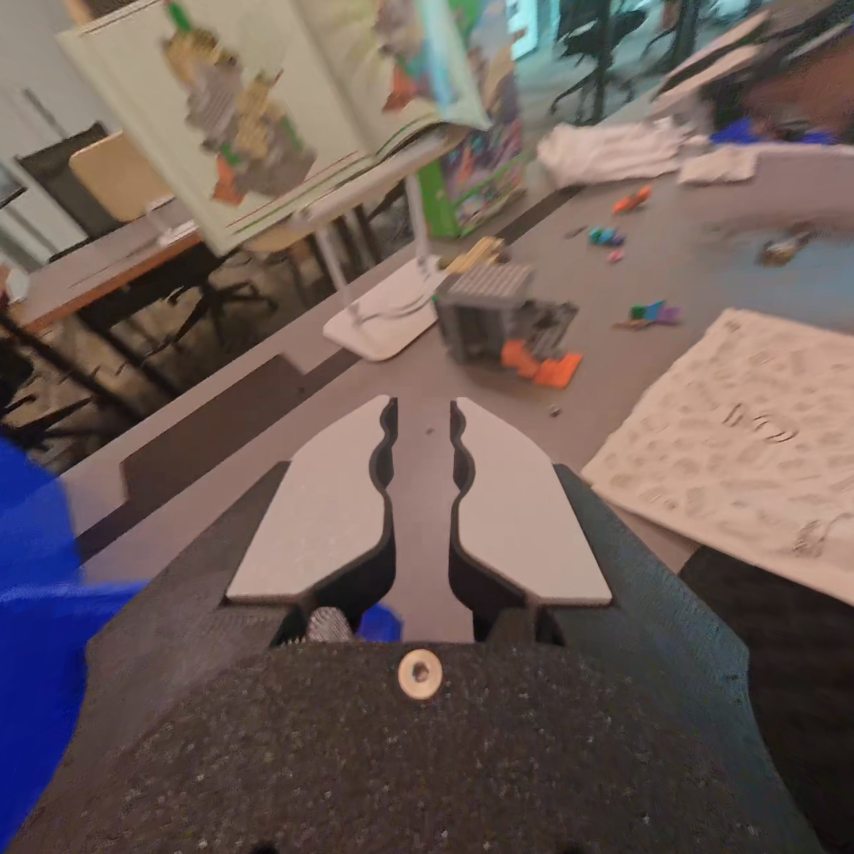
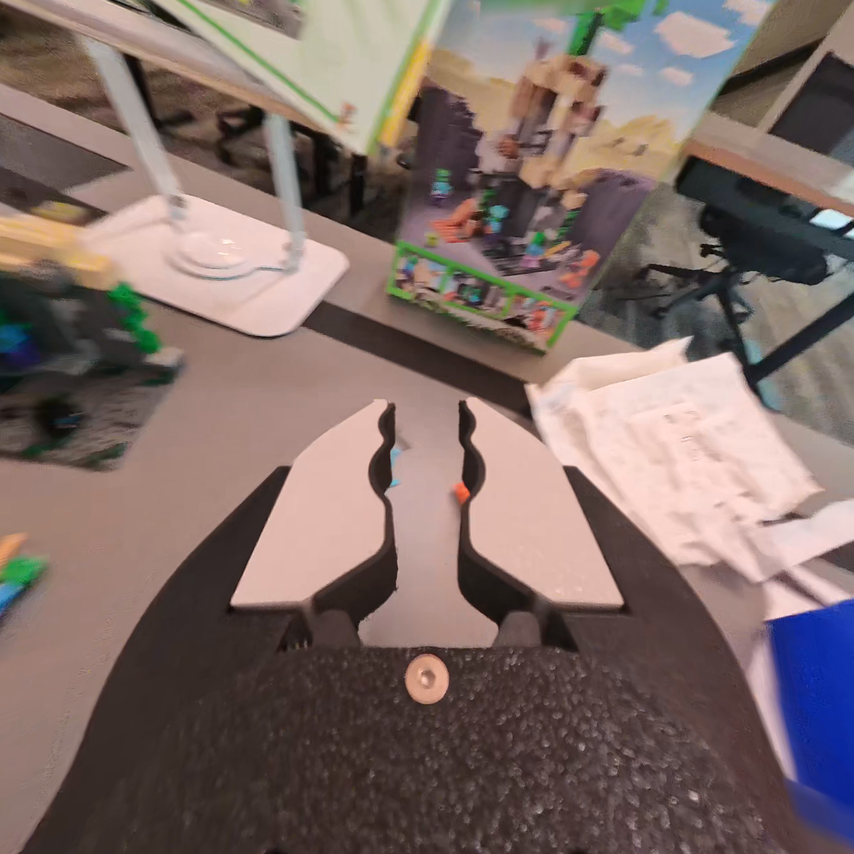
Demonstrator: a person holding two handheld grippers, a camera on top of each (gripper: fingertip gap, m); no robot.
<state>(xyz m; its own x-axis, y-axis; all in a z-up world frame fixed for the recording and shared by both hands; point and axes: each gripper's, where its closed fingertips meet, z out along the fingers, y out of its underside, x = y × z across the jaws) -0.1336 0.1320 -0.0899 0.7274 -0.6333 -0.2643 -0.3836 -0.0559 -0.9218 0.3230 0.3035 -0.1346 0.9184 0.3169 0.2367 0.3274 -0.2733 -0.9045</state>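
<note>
Both grippers parted, holding nothing | left gripper above grey table, near grey-and-orange brick build | right gripper over small blue brick and orange brick | printed box upright, contents hidden

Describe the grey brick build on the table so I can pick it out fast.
Find the white stand base near the table's far edge. The grey brick build sits right beside it, ahead of the open left gripper. Unlike the loose small pieces scattered beyond, it is a blocky tower with orange bricks at its foot.
</note>
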